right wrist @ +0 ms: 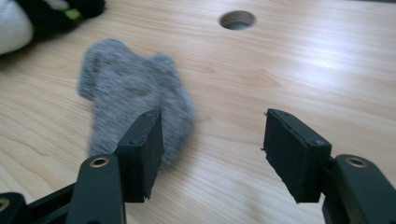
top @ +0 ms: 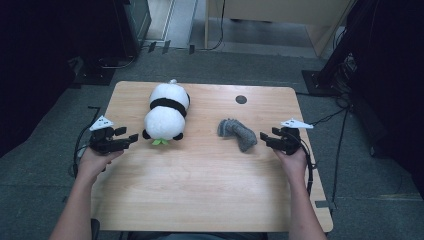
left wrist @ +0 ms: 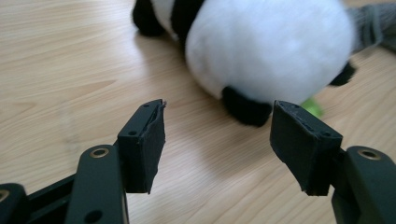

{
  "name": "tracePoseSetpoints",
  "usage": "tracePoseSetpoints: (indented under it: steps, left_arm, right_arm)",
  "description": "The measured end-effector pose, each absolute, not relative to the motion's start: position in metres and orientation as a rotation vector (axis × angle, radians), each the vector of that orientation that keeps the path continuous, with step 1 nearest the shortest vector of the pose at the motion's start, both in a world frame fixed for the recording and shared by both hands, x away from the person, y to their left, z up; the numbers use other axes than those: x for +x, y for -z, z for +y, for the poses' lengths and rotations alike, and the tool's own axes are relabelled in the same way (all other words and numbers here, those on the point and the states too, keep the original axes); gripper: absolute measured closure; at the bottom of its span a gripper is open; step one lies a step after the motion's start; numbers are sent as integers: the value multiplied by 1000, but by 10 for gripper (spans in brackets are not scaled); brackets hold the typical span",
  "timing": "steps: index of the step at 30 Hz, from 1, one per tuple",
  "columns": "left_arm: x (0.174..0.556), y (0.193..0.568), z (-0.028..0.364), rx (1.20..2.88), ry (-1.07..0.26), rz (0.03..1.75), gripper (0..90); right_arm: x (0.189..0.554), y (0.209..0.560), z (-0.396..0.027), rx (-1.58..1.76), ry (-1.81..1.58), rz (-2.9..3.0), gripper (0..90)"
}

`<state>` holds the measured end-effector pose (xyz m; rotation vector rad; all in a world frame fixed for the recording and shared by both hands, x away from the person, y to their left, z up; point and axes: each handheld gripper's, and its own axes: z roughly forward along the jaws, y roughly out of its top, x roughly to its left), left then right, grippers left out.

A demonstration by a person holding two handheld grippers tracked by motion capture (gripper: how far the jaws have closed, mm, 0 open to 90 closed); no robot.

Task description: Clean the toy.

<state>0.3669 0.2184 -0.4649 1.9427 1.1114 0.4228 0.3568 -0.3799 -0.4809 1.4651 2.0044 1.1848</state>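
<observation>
Lying on the wooden table [top: 200, 180], one plush panda [top: 166, 111] and one grey sock [top: 236, 133], well apart from each other, panda left of centre, sock right of centre. Left hand-held gripper [top: 131, 136] sits near the table's left edge, jaws spread, nothing between them; its tips point at the panda and stop just short of it. In the left gripper view the panda [left wrist: 261, 51] fills the upper frame beyond the open jaws, a black paw and a bit of green showing at its near end, bare wood in the gap. Right hand-held gripper [top: 264, 138] comes in from the table's right side, jaws also spread and holding nothing. The sock's near end lies just beside its tips. In the right gripper view the sock [right wrist: 126, 93] lies ahead and to the left, partly behind the left jaw; whether that jaw touches the sock I cannot tell. The space between the jaws is bare table. One round hole [top: 241, 99] in the tabletop, beyond the sock. Count: one panda, one sock, two hand-held grippers, one hole.
</observation>
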Motion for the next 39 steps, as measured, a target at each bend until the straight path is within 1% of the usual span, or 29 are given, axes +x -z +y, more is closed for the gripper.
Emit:
tracePoseSetpoints:
  steps: [5,10,13,17,22,24,26,30,39]
  left_arm:
    - [370,480,225,1993,-460,1145,362]
    - [375,494,229,2049,-460,1185,363]
    - [376,497,230,2050,-461,1195,362]
    - [377,500,228,2064,-464,1189,359]
    - [379,509,227,2125,-466,1189,358]
    - [379,512,228,2115,-482,1158,334]
    - [380,514,229,2102,-489,1153,328]
    - [380,515,229,2091,-497,1156,283]
    - [380,515,229,2084,-506,1185,251]
  right_arm:
    - [350,492,-403,1525,-1104,1981,392]
    - [351,507,-417,1585,-1034,1976,376]
    - [352,515,-421,1599,-953,1988,379]
    - [351,519,-424,1602,-957,1968,384]
    - [350,523,-420,1537,-928,1963,358]
    - [351,523,-419,1538,-927,1962,352]
    - [351,523,-419,1540,-923,1960,344]
    - [352,523,-417,1549,-914,1958,279]
    - [353,524,-416,1588,-882,1941,159]
